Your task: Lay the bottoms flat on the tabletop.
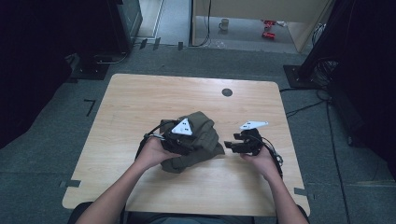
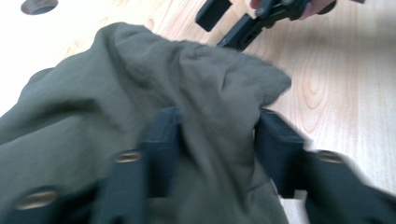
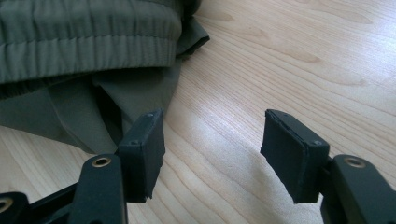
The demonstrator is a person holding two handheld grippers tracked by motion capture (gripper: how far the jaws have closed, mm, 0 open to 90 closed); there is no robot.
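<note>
The wooden tabletop (image 1: 140,102) carries a crumpled olive-green garment (image 1: 198,135) near its middle, a little toward the near edge. The left gripper (image 2: 212,135) grasps a fold of that cloth between its jaws. The right gripper (image 3: 212,149) sits released just beside the garment's right side, jaws apart over bare wood

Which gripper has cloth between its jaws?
The left gripper: olive garment bunched between its jaws. The right gripper is open over bare table.
</note>
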